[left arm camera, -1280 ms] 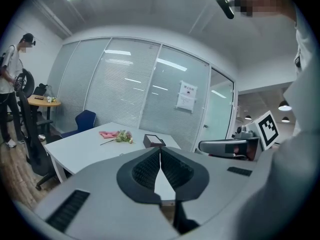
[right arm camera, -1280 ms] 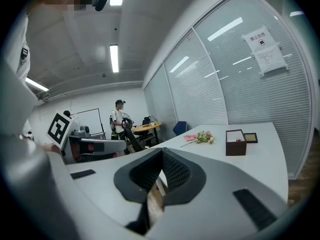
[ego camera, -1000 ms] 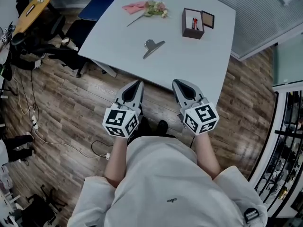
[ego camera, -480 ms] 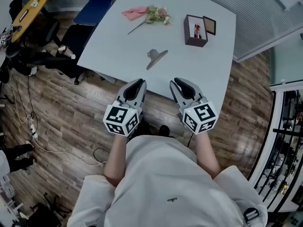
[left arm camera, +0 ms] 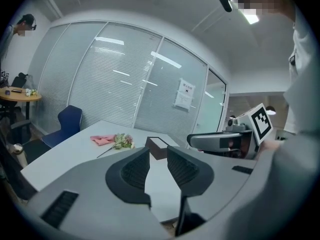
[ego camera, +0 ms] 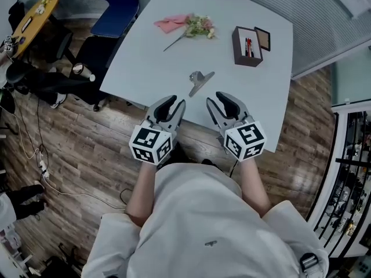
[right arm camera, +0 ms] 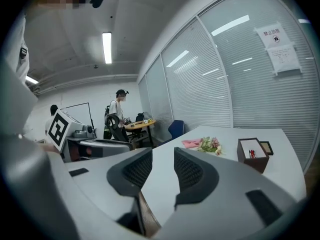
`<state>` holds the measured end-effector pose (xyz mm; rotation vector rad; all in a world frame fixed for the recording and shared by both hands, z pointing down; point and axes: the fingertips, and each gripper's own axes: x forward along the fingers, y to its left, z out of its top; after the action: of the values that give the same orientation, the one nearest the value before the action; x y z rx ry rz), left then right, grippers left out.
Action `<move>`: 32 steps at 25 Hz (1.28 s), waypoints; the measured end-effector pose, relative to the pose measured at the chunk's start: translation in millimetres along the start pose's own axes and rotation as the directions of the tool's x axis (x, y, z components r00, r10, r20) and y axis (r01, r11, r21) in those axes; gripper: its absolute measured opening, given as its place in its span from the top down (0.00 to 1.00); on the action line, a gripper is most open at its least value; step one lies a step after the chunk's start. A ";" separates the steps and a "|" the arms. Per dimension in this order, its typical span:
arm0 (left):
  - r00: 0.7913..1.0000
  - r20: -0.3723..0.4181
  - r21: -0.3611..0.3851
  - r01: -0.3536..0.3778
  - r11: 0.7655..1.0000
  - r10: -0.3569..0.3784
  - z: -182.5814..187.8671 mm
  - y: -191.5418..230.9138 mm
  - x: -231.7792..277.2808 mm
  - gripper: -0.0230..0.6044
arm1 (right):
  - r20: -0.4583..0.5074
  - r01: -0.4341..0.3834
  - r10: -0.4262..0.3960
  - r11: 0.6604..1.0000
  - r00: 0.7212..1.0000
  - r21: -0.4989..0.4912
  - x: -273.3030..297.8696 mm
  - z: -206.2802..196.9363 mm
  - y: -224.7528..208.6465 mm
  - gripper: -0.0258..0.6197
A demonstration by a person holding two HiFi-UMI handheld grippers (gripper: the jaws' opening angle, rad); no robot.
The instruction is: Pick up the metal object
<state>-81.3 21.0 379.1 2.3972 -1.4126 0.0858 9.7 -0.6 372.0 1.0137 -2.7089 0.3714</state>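
The metal object, a silver clip with a long handle, lies on the pale table a short way in from its near edge. My left gripper reaches over that edge, below and left of the clip. It is open and empty. My right gripper hovers just below and right of the clip without touching it. Its jaws have just been opening, and only bare table shows between them. Neither gripper view shows the clip.
A flower sprig on a pink cloth and a dark open box sit farther back on the table. A blue chair stands at the table's far left. Wood floor lies below the near edge.
Both grippers have moved forward from over the floor to the table's near edge, closer to the clip. The right jaws have spread apart.
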 end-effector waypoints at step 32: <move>0.996 -0.077 -0.087 0.044 0.995 -0.051 -16.5 74.8 42.3 0.78 | -0.259 0.031 -0.039 0.999 0.965 -0.036 104.3 -57.2 -28.3 0.52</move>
<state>-122.2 -41.7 424.5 2.3300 -1.2973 0.1057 -41.3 -66.9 461.1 0.9308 -2.4523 0.4211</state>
